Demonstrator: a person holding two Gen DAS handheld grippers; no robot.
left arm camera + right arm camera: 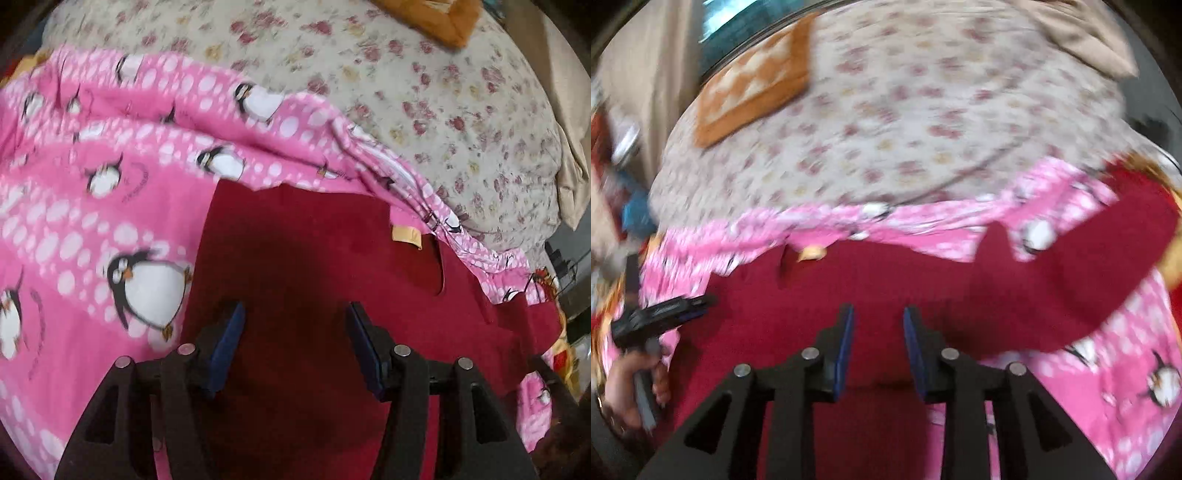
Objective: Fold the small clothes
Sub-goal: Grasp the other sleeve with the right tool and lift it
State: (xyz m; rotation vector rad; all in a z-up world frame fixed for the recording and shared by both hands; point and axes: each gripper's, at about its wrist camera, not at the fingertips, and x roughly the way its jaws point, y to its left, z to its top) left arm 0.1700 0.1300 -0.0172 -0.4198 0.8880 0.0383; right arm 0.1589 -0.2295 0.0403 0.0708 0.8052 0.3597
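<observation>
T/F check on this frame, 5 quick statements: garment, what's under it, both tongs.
1. The garment being folded is dark red. True: the red garment lies in front of both tongs.
2. It lies on a plain white sheet. False: it lies on a pink penguin blanket.
3. The left tongs are open and hold nothing. True.
4. The right tongs are clamped on a sleeve. False: their jaws stand apart, empty, above the red fabric.
5. An orange cushion lies on the floral bedspread. True.
</observation>
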